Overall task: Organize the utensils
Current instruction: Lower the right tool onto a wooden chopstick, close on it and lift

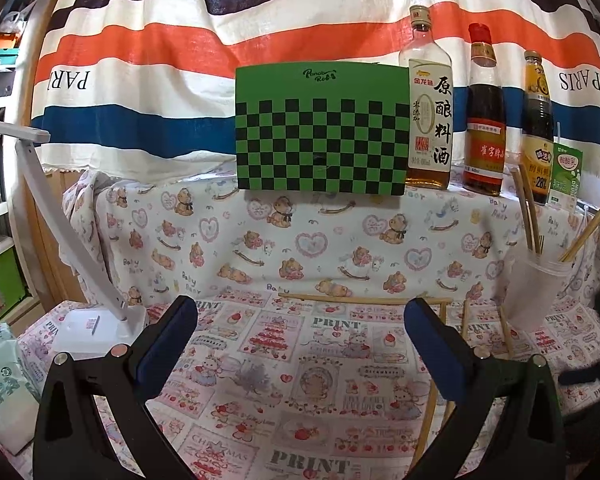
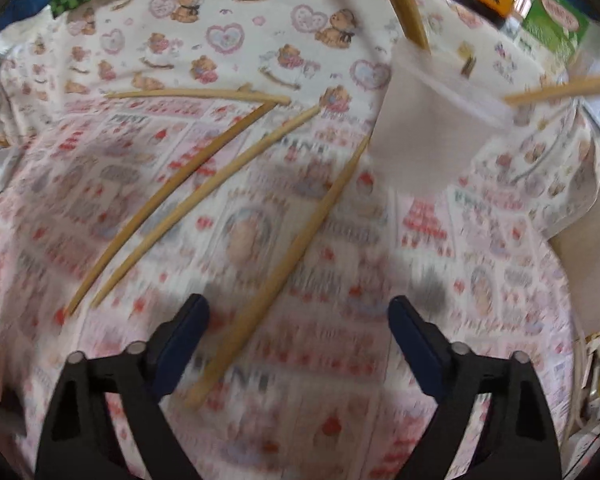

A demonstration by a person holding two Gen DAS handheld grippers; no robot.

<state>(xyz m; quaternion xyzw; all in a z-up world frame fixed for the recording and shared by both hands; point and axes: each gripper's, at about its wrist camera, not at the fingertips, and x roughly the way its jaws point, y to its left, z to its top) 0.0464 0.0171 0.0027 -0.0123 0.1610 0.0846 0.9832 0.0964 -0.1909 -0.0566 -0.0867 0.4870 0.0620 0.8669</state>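
Note:
Several wooden chopsticks lie loose on the printed tablecloth. In the right wrist view one chopstick [image 2: 284, 260] runs from near the left finger up toward a translucent plastic cup [image 2: 432, 120]; two more [image 2: 180, 200] lie to its left and another [image 2: 196, 94] lies across the back. The cup holds several chopsticks [image 2: 400, 0] standing up. My right gripper [image 2: 298, 320] is open and empty above the cloth; the view is blurred. My left gripper [image 1: 300, 320] is open and empty. The cup [image 1: 536, 288] stands to its right, with a chopstick [image 1: 364, 299] lying ahead.
A green checkered board [image 1: 320, 128] stands at the back with three sauce bottles [image 1: 484, 120] and a green carton [image 1: 566, 176] to its right. A white desk lamp [image 1: 88, 320] stands at the left. The table edge drops off at the right [image 2: 580, 248].

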